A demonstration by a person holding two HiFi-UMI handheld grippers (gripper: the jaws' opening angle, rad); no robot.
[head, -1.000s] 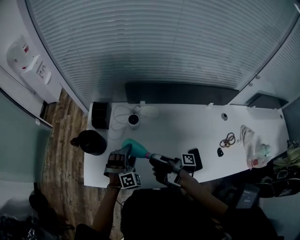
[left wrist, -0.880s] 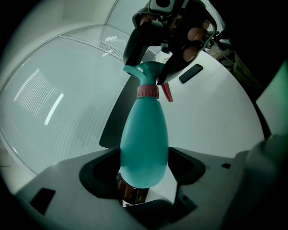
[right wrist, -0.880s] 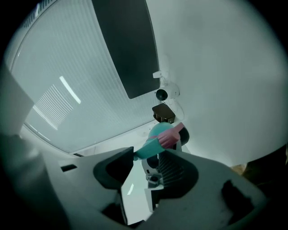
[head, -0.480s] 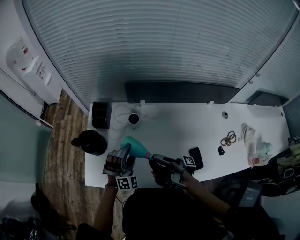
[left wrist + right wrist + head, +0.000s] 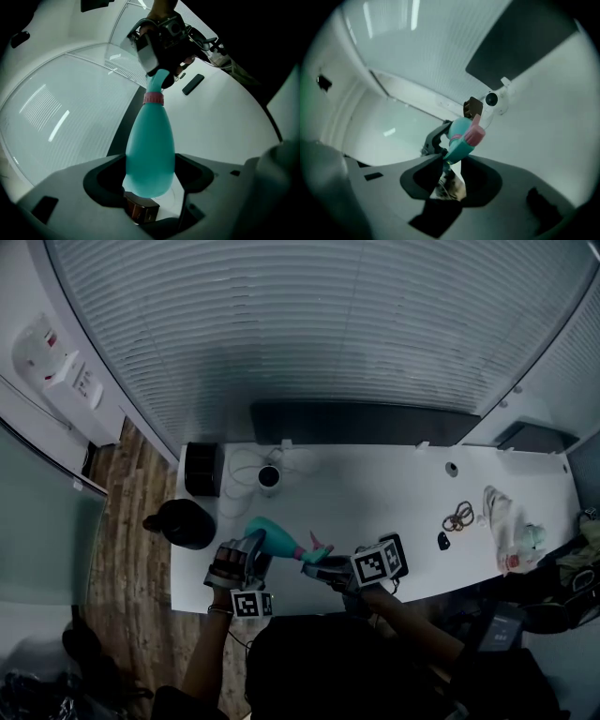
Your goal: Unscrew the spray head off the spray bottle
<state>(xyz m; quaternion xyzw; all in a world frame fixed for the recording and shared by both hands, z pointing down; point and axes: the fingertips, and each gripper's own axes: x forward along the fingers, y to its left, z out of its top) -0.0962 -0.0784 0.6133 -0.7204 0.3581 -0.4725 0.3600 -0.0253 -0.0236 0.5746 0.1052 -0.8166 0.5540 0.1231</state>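
Note:
A teal spray bottle is held off the white table, lying tilted, with its spray head toward the right. My left gripper is shut on the bottle's wide base. The pink collar and neck point away toward my right gripper. The right gripper has its jaws closing on the spray head. The head's teal end sits between the jaw tips, touching both, and its pink trigger sticks out beyond them.
A black phone lies just behind the right gripper's marker cube. Further back are a long dark bar, a black box and a small round device with a cable. Rubber bands and a plastic bag lie at right.
My right gripper has rolled about the spray head, so its marker cube faces up and the pink trigger shows. The left gripper and bottle stay almost still.

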